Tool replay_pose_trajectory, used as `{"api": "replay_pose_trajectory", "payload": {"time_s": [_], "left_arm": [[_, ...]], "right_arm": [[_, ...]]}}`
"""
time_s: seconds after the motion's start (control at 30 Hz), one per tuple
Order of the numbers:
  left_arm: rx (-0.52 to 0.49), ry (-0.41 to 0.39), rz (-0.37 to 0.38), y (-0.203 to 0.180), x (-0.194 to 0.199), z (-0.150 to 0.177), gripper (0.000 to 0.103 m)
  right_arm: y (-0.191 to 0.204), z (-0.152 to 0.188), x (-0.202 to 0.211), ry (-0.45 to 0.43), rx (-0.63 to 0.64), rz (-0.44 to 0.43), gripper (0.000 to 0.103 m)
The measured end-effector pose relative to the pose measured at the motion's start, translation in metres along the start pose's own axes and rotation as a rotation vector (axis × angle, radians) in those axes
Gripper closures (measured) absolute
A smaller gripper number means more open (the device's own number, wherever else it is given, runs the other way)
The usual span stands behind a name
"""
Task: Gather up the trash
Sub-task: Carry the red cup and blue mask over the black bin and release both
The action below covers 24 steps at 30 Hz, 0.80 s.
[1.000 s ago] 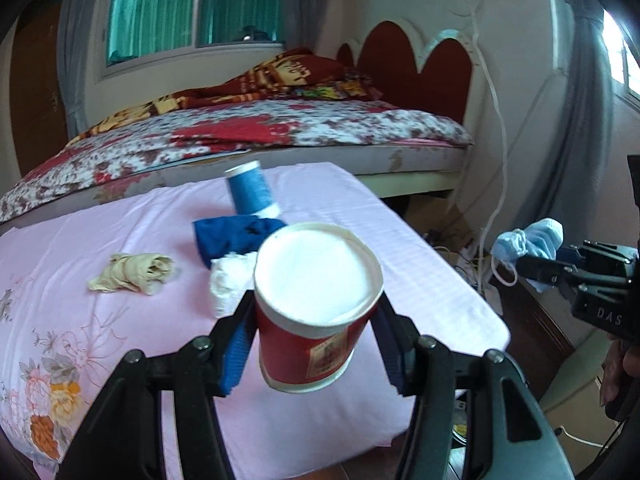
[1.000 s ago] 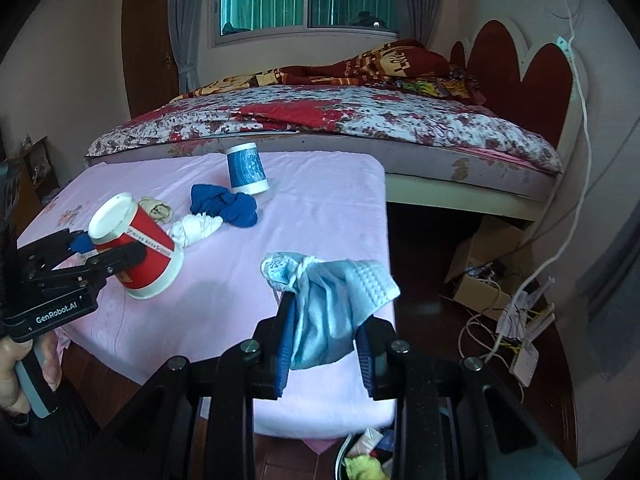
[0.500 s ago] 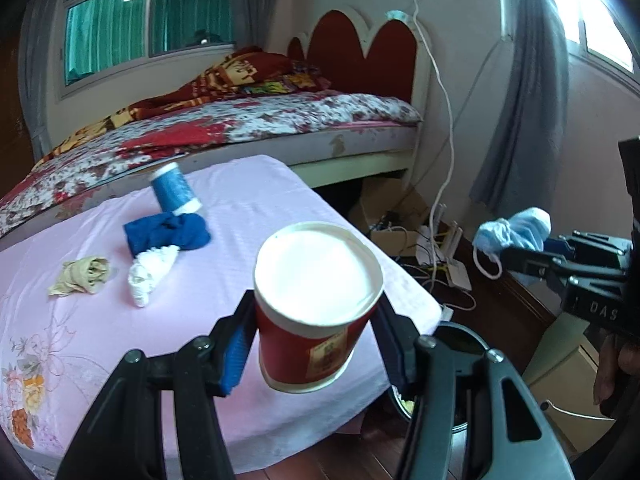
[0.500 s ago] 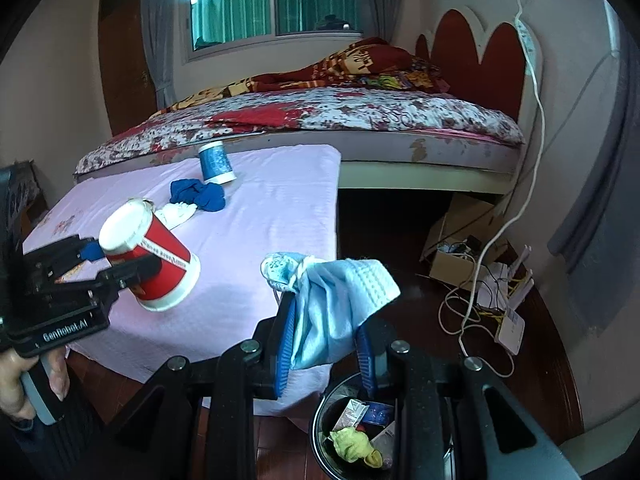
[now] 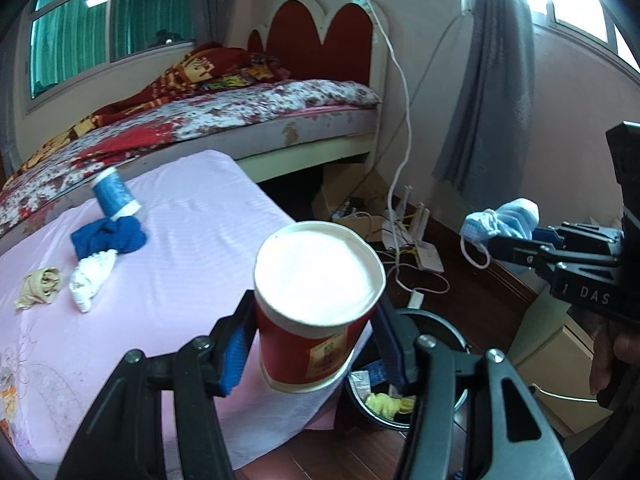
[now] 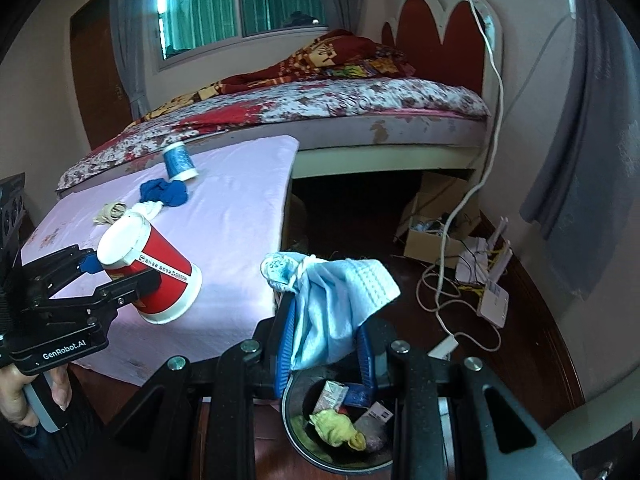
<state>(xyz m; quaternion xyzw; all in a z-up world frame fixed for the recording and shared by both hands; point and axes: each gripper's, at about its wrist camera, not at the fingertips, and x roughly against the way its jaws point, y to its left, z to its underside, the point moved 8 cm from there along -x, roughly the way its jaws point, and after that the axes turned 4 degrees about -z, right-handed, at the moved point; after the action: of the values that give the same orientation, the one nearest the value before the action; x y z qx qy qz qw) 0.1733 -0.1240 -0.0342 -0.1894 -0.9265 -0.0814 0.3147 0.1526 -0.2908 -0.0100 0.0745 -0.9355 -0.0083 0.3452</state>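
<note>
My left gripper [image 5: 312,344] is shut on a red paper cup [image 5: 316,312] with a white rim, held over the corner of the pink-covered table [image 5: 192,240]. The same cup [image 6: 152,272] shows at the left of the right wrist view. My right gripper [image 6: 324,344] is shut on a crumpled light blue face mask [image 6: 336,300], directly above a dark round trash bin [image 6: 304,440] on the floor holding several scraps. In the left wrist view the mask [image 5: 500,220] hangs at the right, and the bin [image 5: 436,324] sits below the cup.
On the table lie a blue paper cup [image 5: 114,196] on its side, a blue cloth [image 5: 110,236], a white wad [image 5: 90,280] and a beige wad [image 5: 40,286]. A bed [image 6: 320,108] stands behind. Cables, a router [image 6: 494,300] and a cardboard box [image 6: 436,228] litter the floor.
Both grippers swung right, away from the table and toward the floor, each keeping its load. The trash bin has come into view beneath them.
</note>
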Motion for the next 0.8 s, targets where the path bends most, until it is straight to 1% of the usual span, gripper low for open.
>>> {"api": "replay_pose_trajectory", "payload": {"time_s": [0.4,0.63,0.8], "left_arm": [[-0.061,0.040,0.083,-0.063,-0.017,0.013,0.046],[-0.076,0.088,0.153,-0.093,-0.035,0.031,0.046],[-0.083,0.134,0.172,-0.103,-0.050,0.046,0.046]], "right_arm": [[-0.055,0.036,0.010,0.041,-0.063,0.053,0.073],[-0.074,0.064,-0.006,0.113,-0.068,0.061,0.073],[-0.083,0.086,-0.022,0.166,-0.067,0.069,0.073]]}}
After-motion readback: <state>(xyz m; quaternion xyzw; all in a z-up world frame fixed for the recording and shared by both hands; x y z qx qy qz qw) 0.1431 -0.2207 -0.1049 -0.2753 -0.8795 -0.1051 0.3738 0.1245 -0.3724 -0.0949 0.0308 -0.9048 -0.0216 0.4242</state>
